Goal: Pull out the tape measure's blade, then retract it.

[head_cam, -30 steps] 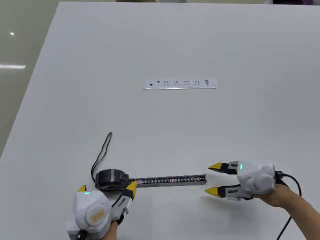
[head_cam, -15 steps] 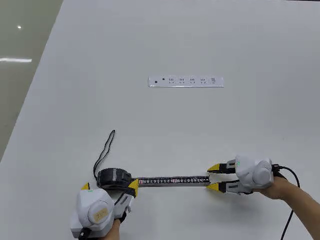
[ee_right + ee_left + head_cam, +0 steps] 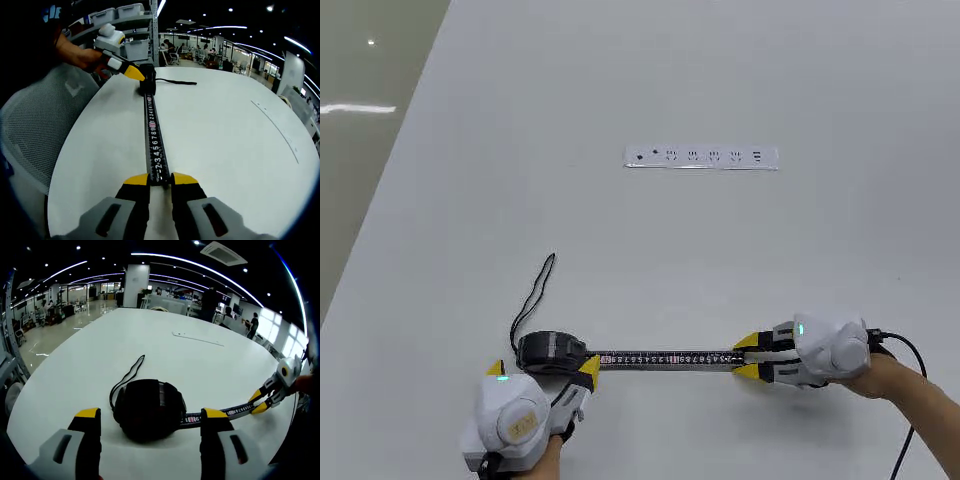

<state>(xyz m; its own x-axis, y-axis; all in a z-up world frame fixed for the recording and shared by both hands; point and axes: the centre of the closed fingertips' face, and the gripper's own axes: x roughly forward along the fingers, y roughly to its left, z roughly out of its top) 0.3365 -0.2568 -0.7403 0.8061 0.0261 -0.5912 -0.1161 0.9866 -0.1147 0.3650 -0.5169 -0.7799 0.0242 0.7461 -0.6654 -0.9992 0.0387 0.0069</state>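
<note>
Gripping blade [image 3: 665, 358] tip, right hand-held gripper [image 3: 748, 357]; jaws stood open second ago.

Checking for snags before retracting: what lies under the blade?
Bare white table lies under the blade. Its tip is hidden between the right gripper's jaws.

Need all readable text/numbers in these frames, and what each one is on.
"2 3 4 5 6 7 8 9": on the tape blade, right gripper view, just ahead of the right gripper. Digits farther along are too small to read.
Red mark on the blade beside the tape measure case: blurred.
Markings on the power strip: too small.
Yellow sticker on the left gripper: blurred.
</note>
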